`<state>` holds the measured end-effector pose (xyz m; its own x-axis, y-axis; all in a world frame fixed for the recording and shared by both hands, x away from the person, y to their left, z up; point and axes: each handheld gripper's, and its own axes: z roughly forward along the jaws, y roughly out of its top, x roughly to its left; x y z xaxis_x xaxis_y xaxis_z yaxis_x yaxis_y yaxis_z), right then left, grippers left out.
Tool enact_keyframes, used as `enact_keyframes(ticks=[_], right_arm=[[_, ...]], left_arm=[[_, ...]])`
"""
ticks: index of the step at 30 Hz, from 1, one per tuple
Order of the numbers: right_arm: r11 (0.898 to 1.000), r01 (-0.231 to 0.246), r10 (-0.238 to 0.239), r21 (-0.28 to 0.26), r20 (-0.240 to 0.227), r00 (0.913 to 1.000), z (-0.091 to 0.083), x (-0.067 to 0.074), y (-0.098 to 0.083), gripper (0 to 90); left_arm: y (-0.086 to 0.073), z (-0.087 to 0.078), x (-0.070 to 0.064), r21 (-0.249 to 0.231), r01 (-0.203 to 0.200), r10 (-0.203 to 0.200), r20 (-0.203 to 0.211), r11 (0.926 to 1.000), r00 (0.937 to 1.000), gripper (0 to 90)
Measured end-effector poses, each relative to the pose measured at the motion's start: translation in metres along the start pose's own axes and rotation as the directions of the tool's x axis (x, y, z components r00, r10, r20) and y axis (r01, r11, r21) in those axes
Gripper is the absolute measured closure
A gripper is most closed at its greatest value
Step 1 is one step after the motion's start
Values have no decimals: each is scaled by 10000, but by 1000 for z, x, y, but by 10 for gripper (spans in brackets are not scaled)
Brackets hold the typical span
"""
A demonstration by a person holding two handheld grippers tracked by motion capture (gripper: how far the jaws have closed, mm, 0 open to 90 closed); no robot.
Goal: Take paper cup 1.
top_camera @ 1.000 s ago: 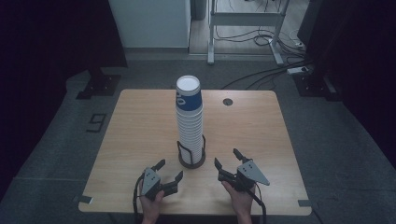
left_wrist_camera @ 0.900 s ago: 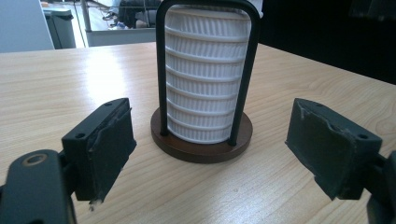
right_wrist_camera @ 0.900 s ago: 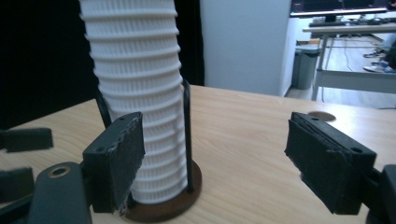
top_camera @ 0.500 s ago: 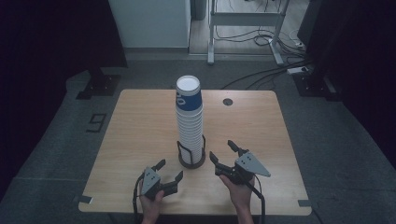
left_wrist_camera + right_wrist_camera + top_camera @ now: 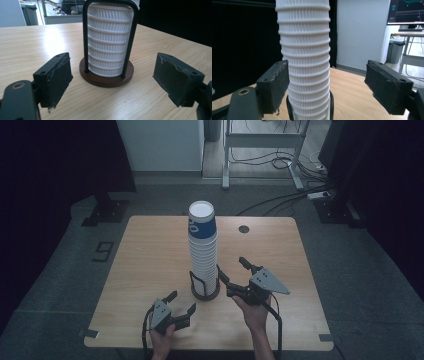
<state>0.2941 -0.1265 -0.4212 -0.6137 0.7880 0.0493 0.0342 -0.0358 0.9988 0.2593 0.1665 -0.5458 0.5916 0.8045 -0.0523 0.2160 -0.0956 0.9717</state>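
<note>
A tall stack of white ribbed cups [image 5: 202,255], topped by a blue-printed cup [image 5: 202,227], stands in a black wire holder with a round brown base [image 5: 205,294] on the wooden table [image 5: 150,255]. My right gripper [image 5: 231,266] is raised just right of the stack, open. Its jaws have just been opening, and nothing is pressed between them. In the right gripper view the stack [image 5: 304,50] rises beyond the left jaw, right gripper [image 5: 327,85]. My left gripper [image 5: 181,302] rests low near the front edge, open. In the left gripper view the stack [image 5: 110,42] and base [image 5: 106,80] stand ahead, left gripper [image 5: 113,75].
A small round hole [image 5: 243,229] sits in the tabletop at the back right. A metal desk frame [image 5: 260,140] and cables lie on the floor behind the table. A number mark [image 5: 102,251] is on the floor at the left.
My right gripper has risen and moved closer to the cup stack, and its jaws stand wider apart. The left gripper has stayed put.
</note>
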Motion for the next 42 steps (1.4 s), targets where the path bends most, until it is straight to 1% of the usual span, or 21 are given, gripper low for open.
enact_keyframes(ticks=[3,7,10,11,13,17,18,19,22,25,26,27,29,32,33,34,37,38,40,41,42], right_arm=[[10000,77,-77,-4,-16,10000,2,0,5,168],[9998,18,-21,-179,-186,9998,6,1,19,157],[9994,131,-139,-319,-241,9996,9,2,28,158],[9994,131,-139,-319,-241,9996,9,2,28,158],[9989,169,-183,-442,-322,9993,13,4,37,160],[9987,161,-181,-492,-406,9990,17,5,46,151],[9985,71,-100,-551,-512,9986,20,5,51,146],[9985,71,-100,-551,-512,9986,20,5,51,146],[9974,-14,-34,-715,-671,9977,25,7,62,135],[9977,46,-99,-669,-787,9968,28,8,68,132],[9984,31,-82,-556,-905,9959,34,8,75,131],[9984,31,-82,-556,-905,9959,34,8,75,131],[9977,217,-275,-648,-886,9957,40,11,85,131],[9970,286,-363,-719,-1077,9935,46,13,94,129],[9970,286,-363,-719,-1077,9935,46,13,94,129],[9971,345,-418,-683,-1079,9933,51,14,98,128],[9985,234,-293,-502,-1218,9921,60,14,102,125],[9985,234,-293,-502,-1218,9921,60,14,102,125],[9989,295,-342,-371,-1312,9908,69,16,103,128],[9989,295,-342,-371,-1312,9908,69,16,103,128],[9988,395,-427,-281,-1266,9910,74,17,103,127]], left_arm=[[0,0,0,-17,-27,27,14,10000,10000,145],[0,0,0,1,-12,12,11,10000,10000,145],[0,0,0,-11,-21,21,5,10000,10000,145],[0,0,0,-11,-21,21,5,10000,10000,145],[0,0,0,-6,-12,12,13,10000,10000,145],[0,0,0,-40,-26,26,-6,10000,10000,145],[0,0,0,-27,-49,49,-17,10000,10000,145],[0,0,0,-27,-49,49,-17,10000,10000,145],[0,0,-1,-58,-80,80,-53,10000,10000,145],[0,0,-1,-27,-108,108,-39,9999,9999,145],[0,-1,-1,-42,-105,105,-32,9999,9999,145],[0,-1,-1,-42,-105,105,-32,9999,9999,145],[0,-1,-1,-46,-108,108,-22,9999,9999,145],[0,-1,-1,-64,-76,76,-8,10000,10000,145],[0,-1,-1,-64,-76,76,-8,10000,10000,145],[-1,-1,-1,-86,-98,98,-12,9999,10000,145],[-1,-1,-1,-91,-85,85,-7,9999,10000,145],[-1,-1,-1,-91,-85,85,-7,9999,10000,145],[-1,-1,-1,-111,-89,90,16,9999,10000,145],[-1,-1,-1,-111,-89,90,16,9999,10000,145],[-1,-1,-1,-101,-86,86,26,9999,10000,145]])
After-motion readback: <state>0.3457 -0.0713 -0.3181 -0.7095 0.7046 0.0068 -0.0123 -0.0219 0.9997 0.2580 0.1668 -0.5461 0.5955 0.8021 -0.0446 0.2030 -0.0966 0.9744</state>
